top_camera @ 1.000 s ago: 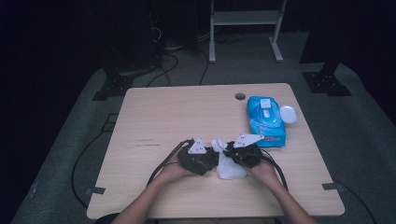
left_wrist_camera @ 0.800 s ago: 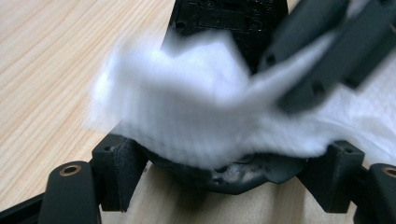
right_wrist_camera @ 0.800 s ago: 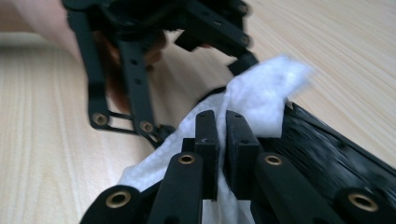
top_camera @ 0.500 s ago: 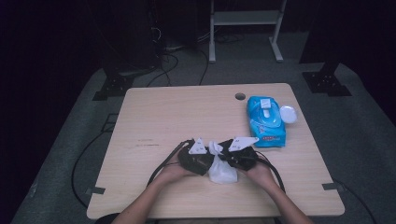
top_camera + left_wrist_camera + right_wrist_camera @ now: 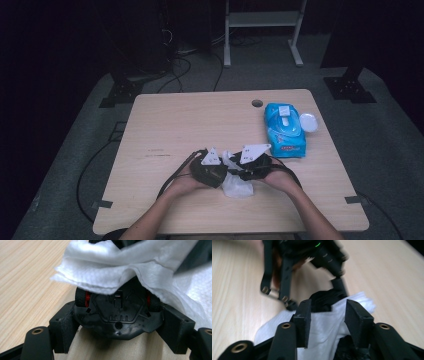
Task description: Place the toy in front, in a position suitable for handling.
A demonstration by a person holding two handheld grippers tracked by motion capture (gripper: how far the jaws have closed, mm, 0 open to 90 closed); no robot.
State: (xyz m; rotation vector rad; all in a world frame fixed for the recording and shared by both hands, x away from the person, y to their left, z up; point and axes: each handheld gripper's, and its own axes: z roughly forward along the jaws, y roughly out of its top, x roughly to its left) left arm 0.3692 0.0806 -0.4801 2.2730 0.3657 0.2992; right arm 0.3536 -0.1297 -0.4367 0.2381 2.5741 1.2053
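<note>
A small black toy car [image 5: 117,312] with red wheel hubs lies underside-up between the jaws of my left gripper [image 5: 119,325], whose pads press on both its sides. A white wipe [image 5: 112,272] is draped over the far end of the car. My right gripper [image 5: 329,315] faces the left one, and its jaws have just been opening. They stand apart over the wipe [image 5: 322,332] without pressing on it. In the high view both grippers, left [image 5: 220,172] and right [image 5: 241,172], meet near the table's front edge with the wipe [image 5: 236,186] bunched between them.
A blue pack of wipes [image 5: 284,130] lies at the right of the wooden table [image 5: 190,120], with a white lid [image 5: 307,122] beside it. A cable hole [image 5: 257,103] sits near the far edge. Black cables trail off the front left.
The right gripper's jaws have come apart and let go of the wipe. The wipe has shifted a little to the left. The left gripper keeps its hold and has not moved.
</note>
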